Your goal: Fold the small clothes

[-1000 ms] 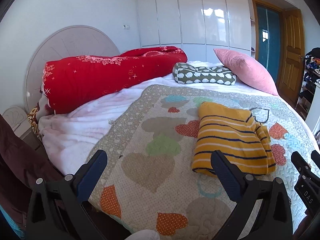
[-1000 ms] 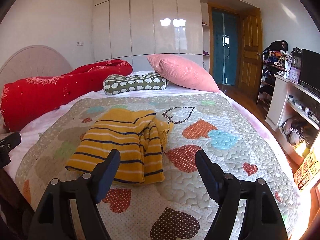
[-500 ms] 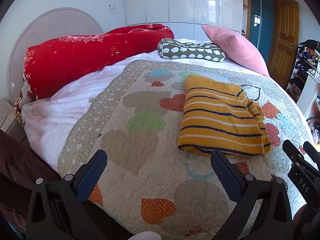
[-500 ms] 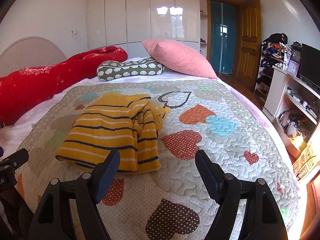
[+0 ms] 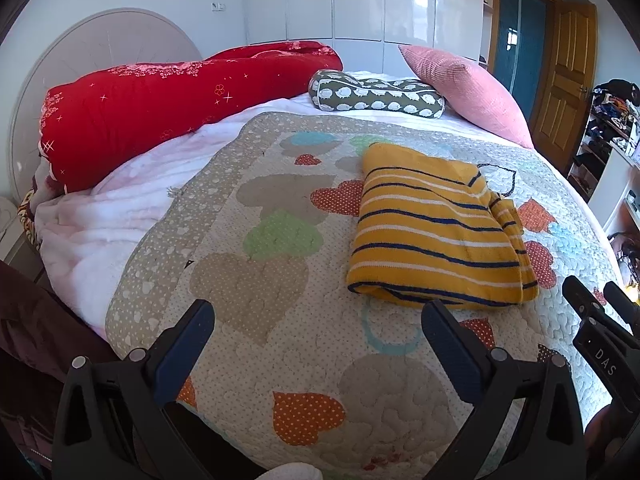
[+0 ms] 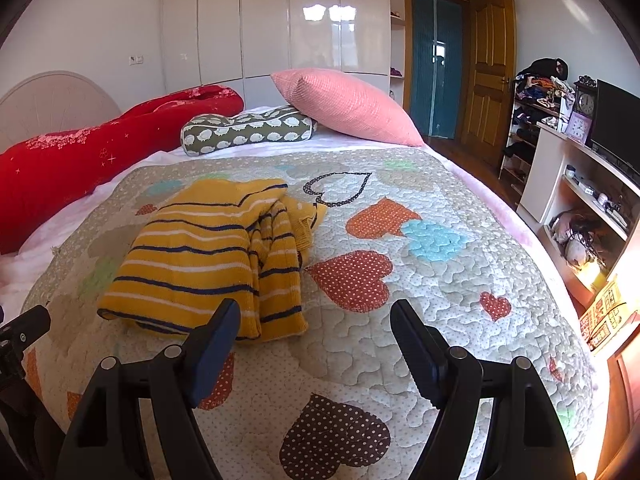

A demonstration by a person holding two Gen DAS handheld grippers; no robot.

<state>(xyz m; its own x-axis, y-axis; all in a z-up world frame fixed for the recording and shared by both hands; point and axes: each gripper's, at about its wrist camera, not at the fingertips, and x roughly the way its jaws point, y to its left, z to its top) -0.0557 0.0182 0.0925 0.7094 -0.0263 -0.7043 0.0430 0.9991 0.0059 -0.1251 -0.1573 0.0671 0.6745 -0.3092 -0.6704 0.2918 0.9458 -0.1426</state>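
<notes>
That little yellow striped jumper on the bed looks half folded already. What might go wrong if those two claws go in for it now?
Two risks, I'd say. The striped jumper lies in loose layers, its sleeve bunched along one side, so a pinch might catch only the top layer and pull the fold apart. It also rests on a soft heart-patterned quilt; the open right gripper or left gripper might nip quilt along with the knit and drag both.

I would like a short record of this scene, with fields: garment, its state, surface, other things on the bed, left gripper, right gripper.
garment: yellow striped sweater
state: folded, lying flat
surface: heart-patterned quilt
other things: red duvet, patterned bolster, pink pillow
left gripper: open, empty, short of the sweater
right gripper: open, empty, at the sweater's near edge
</notes>
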